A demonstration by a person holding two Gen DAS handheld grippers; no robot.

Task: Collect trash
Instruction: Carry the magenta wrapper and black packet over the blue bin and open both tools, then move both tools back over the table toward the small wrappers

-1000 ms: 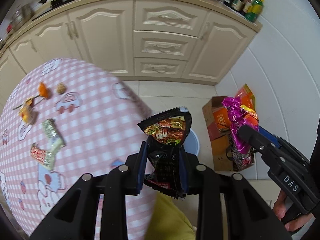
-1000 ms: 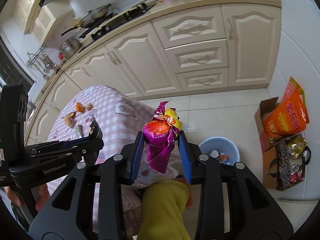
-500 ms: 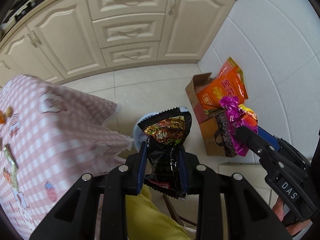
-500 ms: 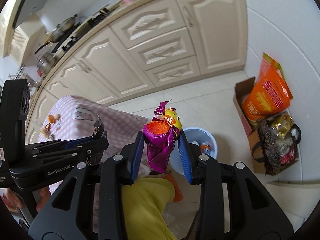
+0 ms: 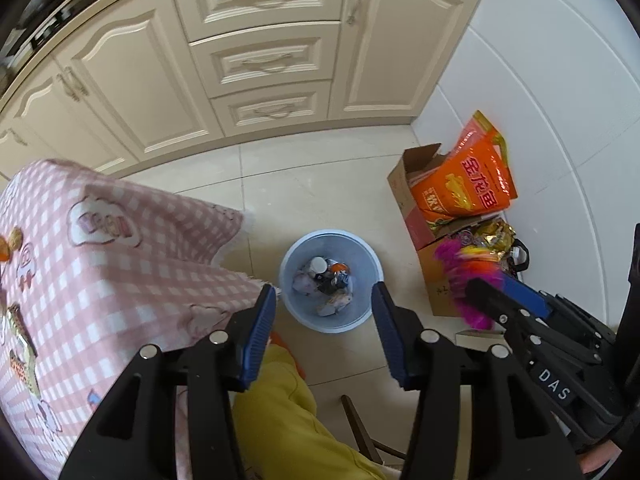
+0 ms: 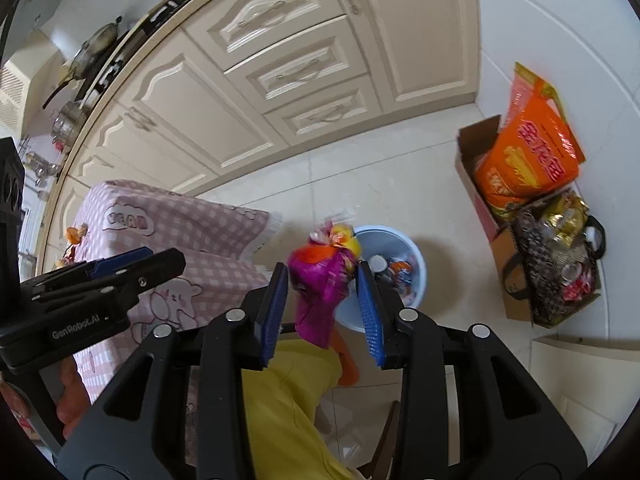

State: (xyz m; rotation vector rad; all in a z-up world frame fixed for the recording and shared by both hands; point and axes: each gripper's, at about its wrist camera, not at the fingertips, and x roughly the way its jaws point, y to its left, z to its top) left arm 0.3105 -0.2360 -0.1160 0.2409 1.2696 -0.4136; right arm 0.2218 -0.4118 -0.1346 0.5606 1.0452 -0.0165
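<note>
Bin (image 5: 330, 322) below opening empty left gripper (image 5: 324, 330), right gripper (image 6: 323, 310) releasing purple wrapper (image 6: 320, 284), tablecloth (image 5: 120, 264) beside.

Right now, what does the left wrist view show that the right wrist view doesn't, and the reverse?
Left wrist only: the left gripper head-on, jaws opening with nothing between them, framing the blue bin on the floor.

Right wrist only: the purple wrapper loose between the right gripper's opening jaws, plus the pans on the counter.

Both: the bin, the pink checked tablecloth, the cream cabinets and the orange bag in its cardboard box.
</note>
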